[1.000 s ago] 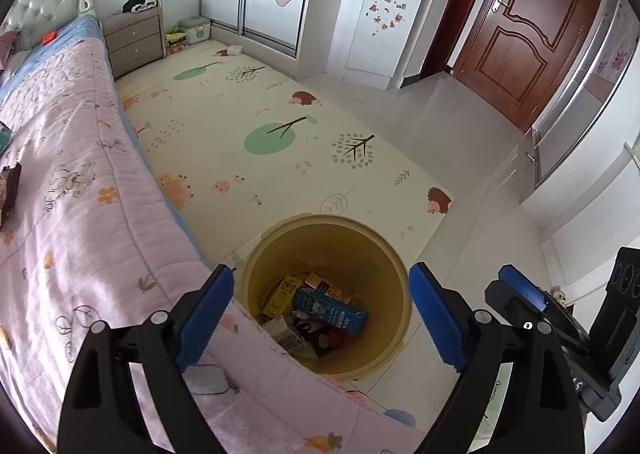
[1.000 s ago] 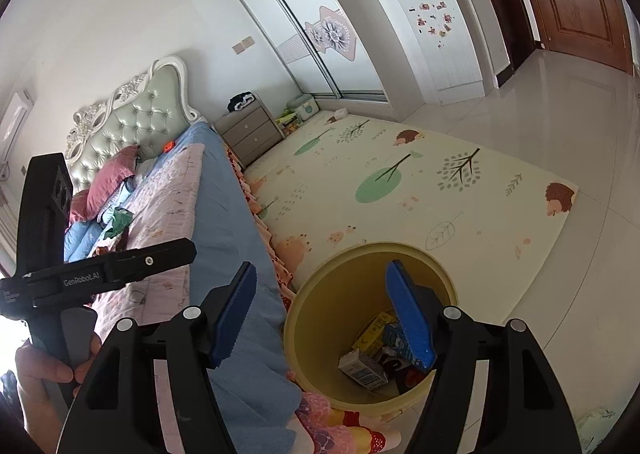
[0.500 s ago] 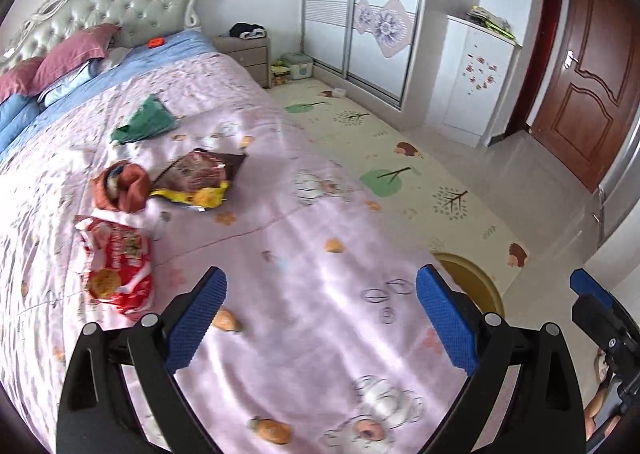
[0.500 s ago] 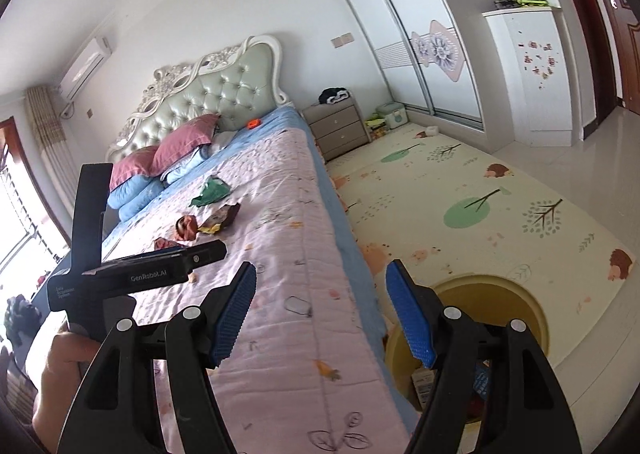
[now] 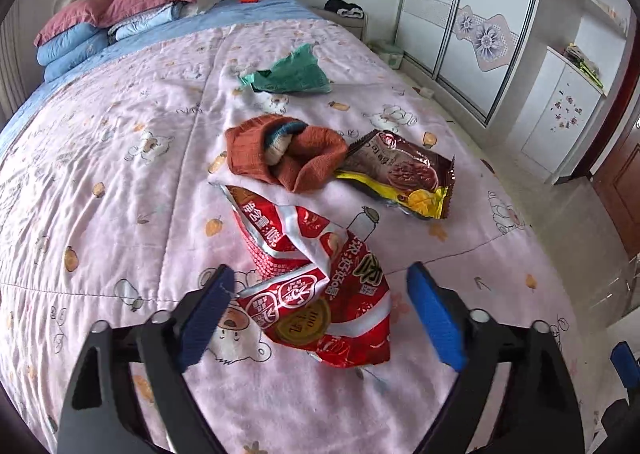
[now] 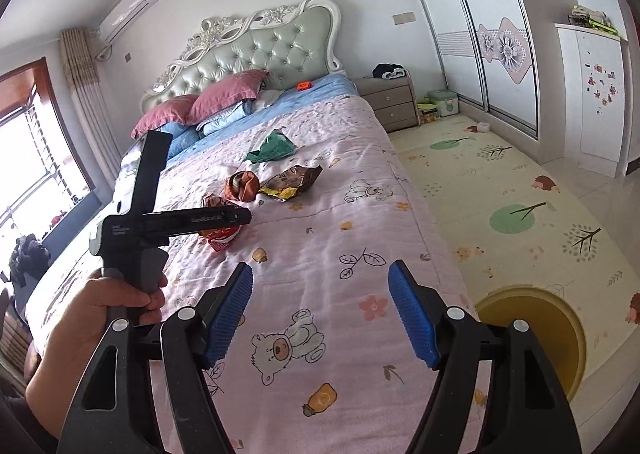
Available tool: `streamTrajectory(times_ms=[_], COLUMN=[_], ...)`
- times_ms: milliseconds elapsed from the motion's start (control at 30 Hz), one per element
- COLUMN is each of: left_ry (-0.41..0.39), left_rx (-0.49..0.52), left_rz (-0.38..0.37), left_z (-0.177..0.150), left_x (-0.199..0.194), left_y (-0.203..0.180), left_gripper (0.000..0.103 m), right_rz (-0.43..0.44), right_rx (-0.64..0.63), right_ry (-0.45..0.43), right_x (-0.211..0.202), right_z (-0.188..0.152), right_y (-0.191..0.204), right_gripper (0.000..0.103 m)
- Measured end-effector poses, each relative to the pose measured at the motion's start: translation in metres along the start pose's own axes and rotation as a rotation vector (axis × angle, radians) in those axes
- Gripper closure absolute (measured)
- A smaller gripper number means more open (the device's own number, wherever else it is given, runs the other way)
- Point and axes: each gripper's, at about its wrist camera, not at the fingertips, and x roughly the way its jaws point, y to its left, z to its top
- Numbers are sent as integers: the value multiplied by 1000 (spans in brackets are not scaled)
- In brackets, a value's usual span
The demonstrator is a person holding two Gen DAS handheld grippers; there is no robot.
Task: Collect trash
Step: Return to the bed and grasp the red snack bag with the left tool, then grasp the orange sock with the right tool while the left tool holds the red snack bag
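Left gripper (image 5: 320, 310): I have it spread wide, holding nothing, its blue pads either side of the near end of the red wrapper. I cannot tell whether the pads touch the foil or hover above it.
Right gripper (image 6: 320, 310): I hold this one wide apart too, with nothing in it, over bare quilt near the foot of the bed, well apart from the trash.
Red wrapper (image 5: 316, 286): crumpled foil bag with white lettering, lying flat on the quilt, nearest of the pieces to my left tool. In the right view (image 6: 220, 238) it is partly hidden behind the left tool's body.
Brown wrapper (image 5: 400, 177): dark bag with a yellow edge, beyond the red one and to its right, its left end touching the sock.
Sock (image 5: 280, 151): rust-orange knit bundle with a bit of blue and white showing, just beyond the red wrapper, apart from it by a strip of quilt.
Green wrapper (image 5: 292, 73): crumpled, farther up the bed toward the pillows, apart from the others.
Quilt (image 5: 120, 193): pink with bears and acorns; all three wrappers rest on it.
Bin (image 6: 560, 338): yellow, round, on the floor mat just beside the foot of the bed, at the right of my right view.
Left hand (image 6: 108, 306): gripping the left tool's handle, seen from the right camera.
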Motion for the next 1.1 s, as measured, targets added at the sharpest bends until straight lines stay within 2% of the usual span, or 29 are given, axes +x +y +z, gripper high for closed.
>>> streamTrajectory(times_ms=[33, 133, 233, 433, 700, 800, 967, 1100], left_ry=[13, 2, -10, -39, -97, -116, -149, -143], left_rx=[-8, -21, -8, 5, -59, -79, -67, -47], left_rz=[-12, -26, -33, -43, 7, 4, -30, -75], left_z=[0, -3, -5, -6, 1, 1, -1, 2], left_x=[5, 4, -1, -16, -35, -35, -29, -18], left_y=[0, 2, 4, 31, 108, 130, 140, 139], left_gripper=[37, 40, 52, 56, 56, 56, 56, 56], right_rz=[-1, -5, 1, 49, 93, 102, 81, 44], right_rx=[-5, -20, -39, -48, -77, -77, -79, -97], right_ry=[3, 10, 24, 66, 104, 116, 151, 173], right_x=[1, 4, 13, 42, 88, 112, 156, 189], right_z=[0, 1, 6, 16, 34, 44, 64, 83], right_y=[2, 10, 22, 44, 85, 99, 116, 125], right_gripper=[34, 34, 34, 34, 34, 34, 34, 34])
